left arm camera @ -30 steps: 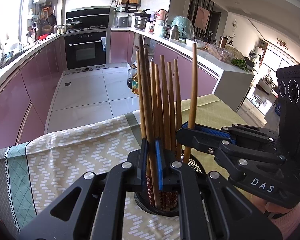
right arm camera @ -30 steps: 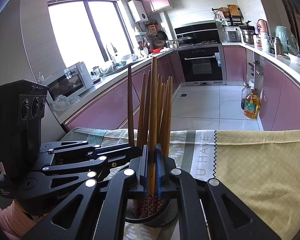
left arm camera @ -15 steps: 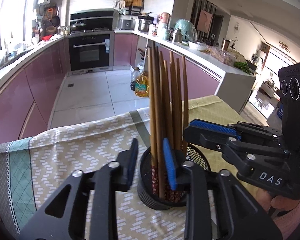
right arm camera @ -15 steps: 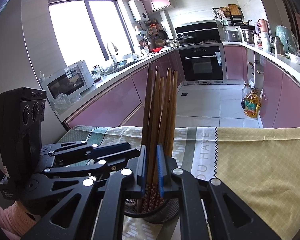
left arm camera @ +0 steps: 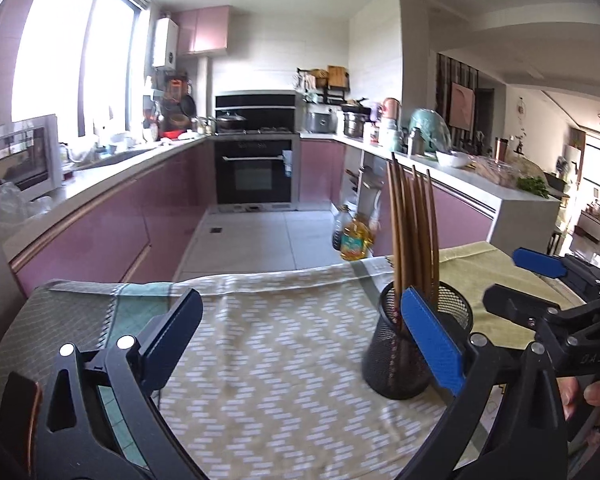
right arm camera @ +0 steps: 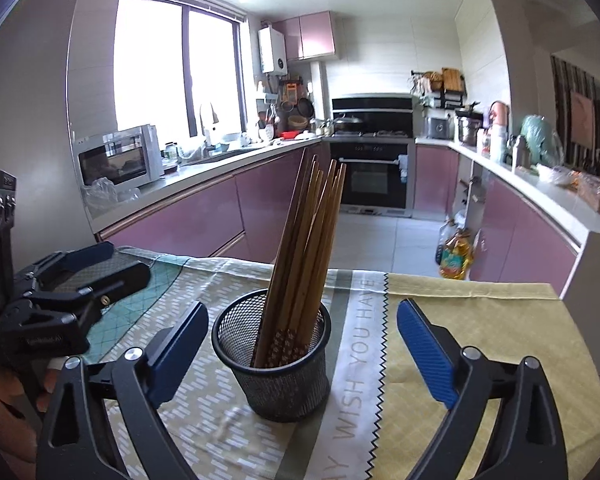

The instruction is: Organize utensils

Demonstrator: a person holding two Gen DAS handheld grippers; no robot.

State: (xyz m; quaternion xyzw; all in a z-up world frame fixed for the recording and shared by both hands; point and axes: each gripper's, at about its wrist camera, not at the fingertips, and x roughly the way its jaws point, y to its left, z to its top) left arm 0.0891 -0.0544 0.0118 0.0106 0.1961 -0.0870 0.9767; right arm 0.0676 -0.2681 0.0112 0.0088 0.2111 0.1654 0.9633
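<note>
A black mesh cup point(right arm camera: 273, 364) stands on the tablecloth and holds several wooden chopsticks point(right arm camera: 306, 252), upright and leaning slightly. In the left wrist view the cup point(left arm camera: 414, 344) sits to the right, behind my right finger pad. My left gripper point(left arm camera: 300, 328) is open and empty, drawn back to the left of the cup. My right gripper point(right arm camera: 302, 340) is open and empty, its blue pads on either side of the cup without touching it. Each gripper shows in the other's view: the right one point(left arm camera: 540, 280) and the left one point(right arm camera: 79, 276).
The table carries a patterned cloth point(left arm camera: 267, 360), green at the left, yellow at the right point(right arm camera: 480, 320). Beyond the far edge are a tiled floor, pink cabinets, an oven point(right arm camera: 374, 176) and oil bottles point(right arm camera: 454, 254) on the floor.
Both grippers were shut on chopsticks in the cup; they have opened, let go and pulled back. The chopsticks now stand loose in the cup.
</note>
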